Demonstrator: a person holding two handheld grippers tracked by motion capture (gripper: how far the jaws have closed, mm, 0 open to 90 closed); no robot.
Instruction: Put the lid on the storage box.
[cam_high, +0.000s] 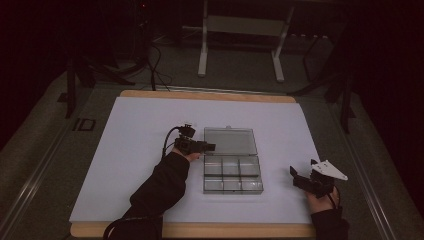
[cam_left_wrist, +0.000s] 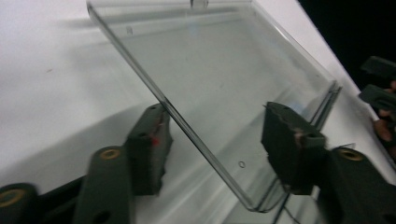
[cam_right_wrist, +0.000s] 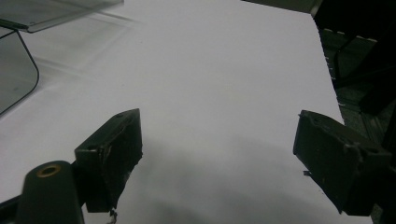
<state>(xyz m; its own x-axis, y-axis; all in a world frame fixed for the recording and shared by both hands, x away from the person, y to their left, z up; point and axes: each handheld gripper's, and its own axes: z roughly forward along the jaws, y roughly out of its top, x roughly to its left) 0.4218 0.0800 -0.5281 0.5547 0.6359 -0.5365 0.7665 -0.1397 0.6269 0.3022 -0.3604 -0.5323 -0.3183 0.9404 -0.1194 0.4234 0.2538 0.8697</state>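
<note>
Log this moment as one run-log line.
left gripper: open, jaws either side of clear lid edge | right gripper: open, over white mat, holding nothing | compartment box: lid open

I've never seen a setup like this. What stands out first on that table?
A clear plastic compartment box sits mid-table on a white sheet, its lid swung open toward the far side. The left gripper reaches to the lid's near-left corner, its black fingers spread either side of the lid's edge. The right gripper waits open near the table's right edge, apart from the box.
</note>
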